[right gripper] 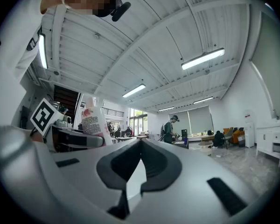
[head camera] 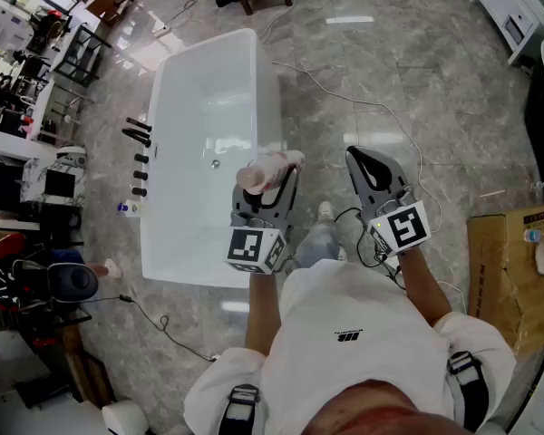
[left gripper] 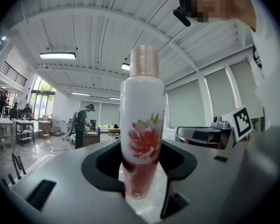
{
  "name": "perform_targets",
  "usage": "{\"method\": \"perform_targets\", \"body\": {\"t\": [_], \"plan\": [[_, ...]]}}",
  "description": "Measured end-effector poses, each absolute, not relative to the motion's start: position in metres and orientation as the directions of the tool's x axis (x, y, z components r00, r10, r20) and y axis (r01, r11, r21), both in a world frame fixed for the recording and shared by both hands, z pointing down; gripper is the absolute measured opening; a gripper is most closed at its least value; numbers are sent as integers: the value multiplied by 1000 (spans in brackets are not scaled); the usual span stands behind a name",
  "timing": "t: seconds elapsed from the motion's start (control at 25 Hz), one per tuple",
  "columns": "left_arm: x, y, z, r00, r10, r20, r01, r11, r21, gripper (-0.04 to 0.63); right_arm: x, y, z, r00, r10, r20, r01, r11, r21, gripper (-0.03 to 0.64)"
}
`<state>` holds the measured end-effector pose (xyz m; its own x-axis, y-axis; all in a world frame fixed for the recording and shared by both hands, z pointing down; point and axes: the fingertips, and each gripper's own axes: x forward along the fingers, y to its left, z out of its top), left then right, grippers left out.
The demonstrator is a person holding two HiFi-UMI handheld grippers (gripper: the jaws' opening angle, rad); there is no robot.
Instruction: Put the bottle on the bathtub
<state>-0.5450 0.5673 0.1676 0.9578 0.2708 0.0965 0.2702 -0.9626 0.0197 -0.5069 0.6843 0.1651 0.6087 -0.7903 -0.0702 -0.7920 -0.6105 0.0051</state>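
Observation:
My left gripper is shut on a white bottle with a pink cap and a red flower print. In the head view the bottle hangs over the right rim of the white bathtub. In the left gripper view the bottle stands upright between the jaws of that gripper, which press on its lower part. My right gripper is held beside it, over the floor, with its jaws shut and nothing between them. The right gripper view shows the bottle at the left.
Black tap fittings stand along the tub's left side, with a small bottle near them. Cables run over the grey marble floor. A cardboard box sits at the right. A person works far off.

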Motion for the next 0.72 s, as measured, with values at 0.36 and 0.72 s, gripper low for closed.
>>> {"method": "perform_targets", "body": {"t": [0.36, 0.72], "plan": [[-454, 544, 190, 963, 260, 76, 258, -966, 31, 224, -417, 662, 180, 596, -800, -71, -801, -599, 26, -5], [-310, 505, 196, 967, 244, 77, 240, -969, 51, 224, -273, 625, 190, 597, -803, -8, -802, -596, 43, -5]]}}
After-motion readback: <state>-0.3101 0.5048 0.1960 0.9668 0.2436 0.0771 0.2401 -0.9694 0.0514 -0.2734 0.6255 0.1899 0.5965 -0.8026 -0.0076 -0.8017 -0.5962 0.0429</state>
